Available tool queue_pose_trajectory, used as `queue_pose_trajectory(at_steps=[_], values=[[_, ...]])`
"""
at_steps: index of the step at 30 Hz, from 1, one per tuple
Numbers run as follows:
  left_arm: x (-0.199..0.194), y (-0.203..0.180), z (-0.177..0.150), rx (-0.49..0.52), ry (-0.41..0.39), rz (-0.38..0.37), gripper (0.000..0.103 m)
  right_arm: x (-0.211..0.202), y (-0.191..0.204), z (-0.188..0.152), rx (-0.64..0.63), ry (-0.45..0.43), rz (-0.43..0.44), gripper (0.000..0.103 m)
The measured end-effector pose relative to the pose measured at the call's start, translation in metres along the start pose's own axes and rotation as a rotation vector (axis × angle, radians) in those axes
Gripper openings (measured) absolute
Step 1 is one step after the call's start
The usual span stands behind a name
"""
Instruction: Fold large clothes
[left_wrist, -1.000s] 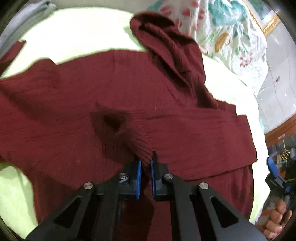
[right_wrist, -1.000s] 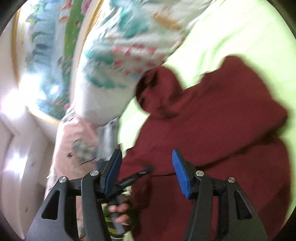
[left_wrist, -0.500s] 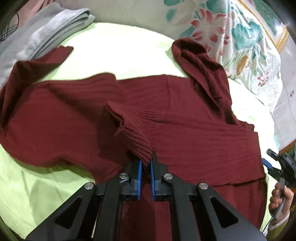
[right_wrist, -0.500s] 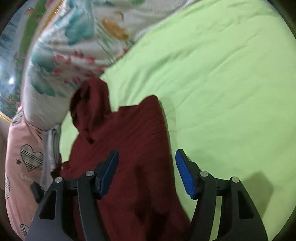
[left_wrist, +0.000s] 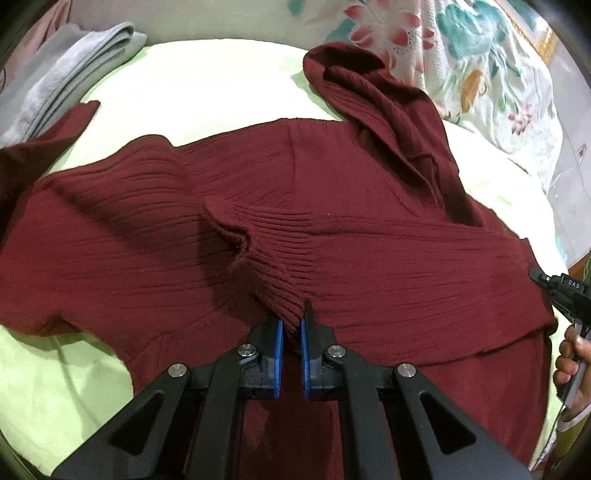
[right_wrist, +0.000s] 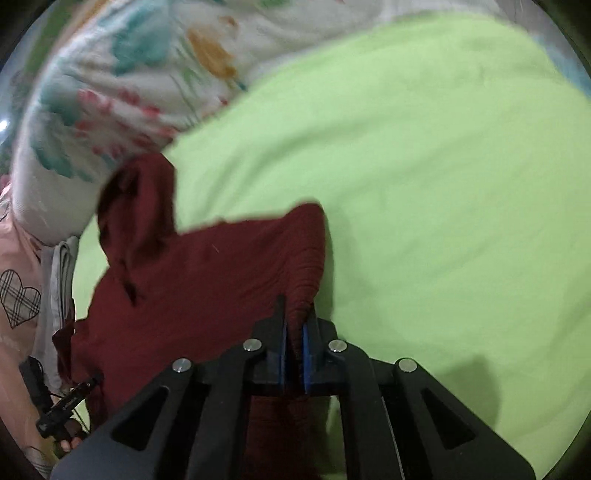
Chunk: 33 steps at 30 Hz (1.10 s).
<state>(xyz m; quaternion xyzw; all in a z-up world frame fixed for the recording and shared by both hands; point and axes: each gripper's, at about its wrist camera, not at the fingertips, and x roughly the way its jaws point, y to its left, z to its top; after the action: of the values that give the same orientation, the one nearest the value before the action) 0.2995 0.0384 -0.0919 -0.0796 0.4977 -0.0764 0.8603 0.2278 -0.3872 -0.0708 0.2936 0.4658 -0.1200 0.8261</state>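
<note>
A dark red ribbed hooded sweater (left_wrist: 147, 258) lies spread on the green bed sheet (left_wrist: 207, 77), its hood (left_wrist: 380, 110) at the far right. One sleeve is folded across the body. My left gripper (left_wrist: 291, 325) is shut on that sleeve's ribbed cuff (left_wrist: 273, 258) and holds it slightly raised. In the right wrist view the sweater (right_wrist: 203, 280) fills the lower left, with the hood (right_wrist: 136, 206) pointing away. My right gripper (right_wrist: 294, 325) is closing on a raised fold at the sweater's side edge (right_wrist: 306, 258), and its blue pads press on the cloth.
A floral quilt (left_wrist: 461, 55) lies along the far side of the bed. Folded grey cloth (left_wrist: 66, 74) sits at the far left. A pink heart-print fabric (right_wrist: 18, 295) is at the left edge. The green sheet (right_wrist: 443, 184) stretches bare to the right.
My right gripper swung down to the sweater's side edge and went from wide open to closed on the cloth. The left gripper kept its hold on the cuff.
</note>
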Motion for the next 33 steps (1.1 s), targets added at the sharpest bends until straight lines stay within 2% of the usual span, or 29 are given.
queue_pose_trajectory(at_steps=[2,3,5,7,8,9,10,11,13,15,17,18,20,21,22,25,27,29,31,33], values=[[-0.004,0.005,0.001,-0.012,-0.010,-0.012,0.006,-0.014,0.002,-0.005,0.018,-0.055,-0.035,0.013],[-0.005,0.006,0.001,-0.015,-0.013,-0.014,0.006,-0.029,0.011,-0.012,0.003,-0.119,-0.064,0.013],[-0.005,0.010,0.001,-0.025,-0.011,-0.025,0.007,-0.041,0.030,-0.025,-0.057,-0.150,-0.008,0.015],[-0.004,0.012,-0.001,-0.029,-0.006,-0.029,0.007,-0.034,0.054,-0.043,-0.172,-0.085,0.056,0.027],[-0.006,0.015,-0.002,-0.038,-0.004,-0.037,0.008,-0.027,0.060,-0.050,-0.204,-0.050,0.047,0.034],[-0.010,0.020,-0.004,-0.051,-0.005,-0.048,0.009,-0.016,0.059,-0.058,-0.214,-0.009,0.013,0.035],[-0.015,0.025,-0.007,-0.061,-0.009,-0.054,0.014,-0.009,0.054,-0.061,-0.198,0.014,-0.004,0.035],[-0.021,0.032,-0.009,-0.076,-0.015,-0.055,0.017,-0.008,0.046,-0.062,-0.160,0.018,0.025,0.035],[-0.038,0.053,-0.012,-0.119,-0.036,-0.028,0.016,-0.017,0.040,-0.059,-0.091,0.004,0.078,0.035],[-0.054,0.074,-0.011,-0.163,-0.063,-0.019,0.021,-0.028,0.041,-0.059,-0.068,-0.004,0.117,0.039],[-0.070,0.099,-0.006,-0.208,-0.093,0.029,0.037,-0.041,0.047,-0.065,-0.062,-0.018,0.190,0.048],[-0.077,0.110,-0.001,-0.221,-0.114,0.067,0.042,-0.046,0.052,-0.069,-0.058,-0.020,0.225,0.054],[-0.087,0.131,0.014,-0.234,-0.143,0.153,0.059,-0.053,0.066,-0.080,-0.070,-0.016,0.282,0.057],[-0.090,0.144,0.026,-0.244,-0.150,0.209,0.062,-0.056,0.074,-0.086,-0.086,-0.009,0.304,0.058],[-0.091,0.154,0.034,-0.249,-0.157,0.232,0.066,-0.057,0.081,-0.091,-0.100,0.001,0.317,0.058],[-0.097,0.187,0.067,-0.287,-0.175,0.260,0.067,-0.055,0.102,-0.102,-0.138,0.027,0.331,0.059],[-0.103,0.210,0.090,-0.323,-0.197,0.208,0.067,-0.055,0.110,-0.109,-0.157,0.027,0.323,0.060],[-0.107,0.226,0.108,-0.346,-0.221,0.196,0.067,-0.055,0.116,-0.113,-0.171,0.027,0.318,0.061],[-0.098,0.235,0.134,-0.322,-0.199,0.211,0.067,-0.052,0.118,-0.116,-0.183,0.036,0.319,0.061],[-0.080,0.233,0.151,-0.249,-0.152,0.275,0.063,-0.046,0.122,-0.118,-0.187,0.054,0.325,0.061]])
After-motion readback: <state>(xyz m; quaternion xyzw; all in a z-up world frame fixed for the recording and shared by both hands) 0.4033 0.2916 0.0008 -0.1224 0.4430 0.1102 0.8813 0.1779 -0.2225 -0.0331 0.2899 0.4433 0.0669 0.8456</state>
